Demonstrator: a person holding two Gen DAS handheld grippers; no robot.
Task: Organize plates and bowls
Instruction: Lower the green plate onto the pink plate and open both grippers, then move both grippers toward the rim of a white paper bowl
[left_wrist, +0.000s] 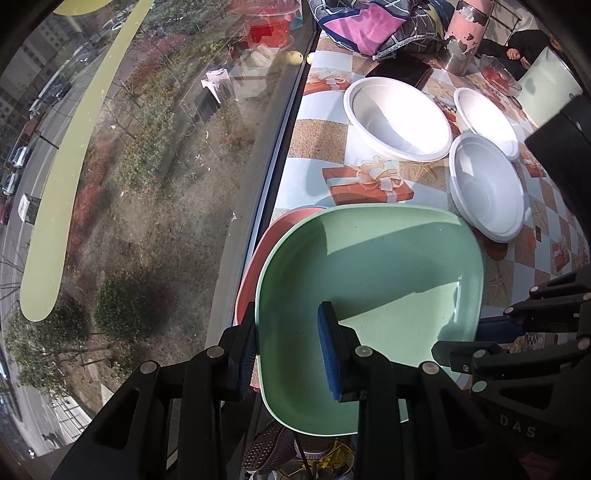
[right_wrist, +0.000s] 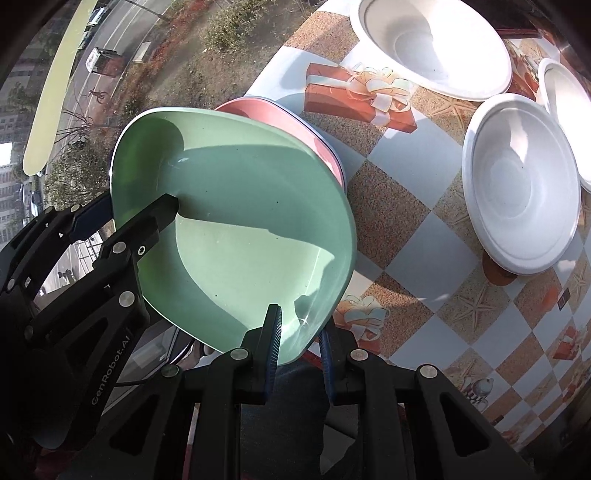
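three white bowls (left_wrist: 399, 118), one green plate (left_wrist: 369, 280), one pink plate (right_wrist: 280, 122).

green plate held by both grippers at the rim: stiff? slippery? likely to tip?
The green plate looks rigid: it keeps its shape between the left gripper and right gripper, each clamped on a rim. Its glossy surface suggests the pads could slip. Held at two opposite rims, it probably won't tip. It seems light, likely plastic.

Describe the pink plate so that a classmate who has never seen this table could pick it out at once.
Start at the patterned tablecloth beside the big window. At its window-side edge, both grippers hold a green plate; the pink plate lies directly under it. It is the only pink dish; the nearby bowls are round and white.
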